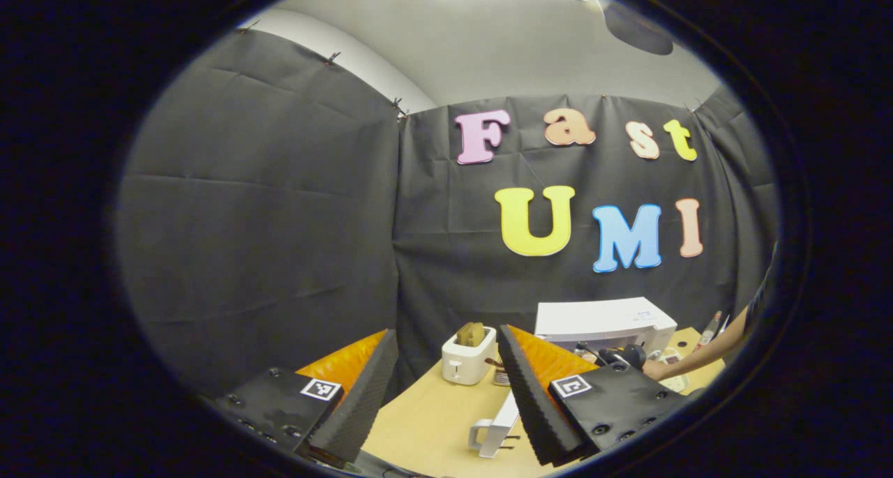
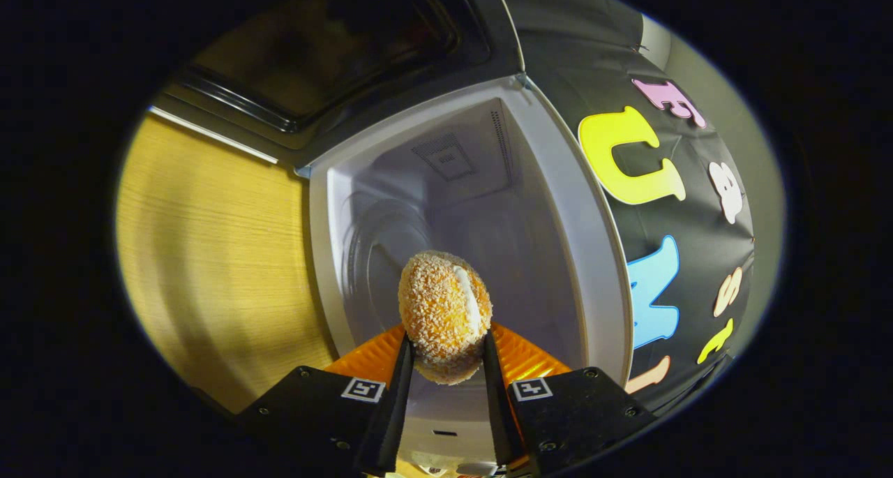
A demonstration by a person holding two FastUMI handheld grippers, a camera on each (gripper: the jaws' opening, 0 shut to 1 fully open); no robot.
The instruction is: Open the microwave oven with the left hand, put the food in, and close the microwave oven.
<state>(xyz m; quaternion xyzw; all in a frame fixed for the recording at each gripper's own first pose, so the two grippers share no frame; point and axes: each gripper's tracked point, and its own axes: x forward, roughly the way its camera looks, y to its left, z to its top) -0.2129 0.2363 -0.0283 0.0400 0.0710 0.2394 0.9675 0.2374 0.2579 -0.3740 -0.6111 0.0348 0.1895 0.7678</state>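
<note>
The right gripper point(image 2: 446, 366) pinches a crumb-coated bun point(image 2: 444, 315) by its lower sides, just before the open microwave point(image 2: 600, 255) cavity. It looks light, soft and crumbly, so a gentle hold suits. The left gripper point(image 1: 446, 387) stands wide and empty, well away from the microwave.

The microwave door point(image 2: 328, 52) runs off the upper left of the right gripper view. Behind the crumbed food point(image 2: 444, 314) (lower centre) the cavity floor is hidden. Small items point(image 1: 711, 328) at the left gripper view's right edge are unreadable.
</note>
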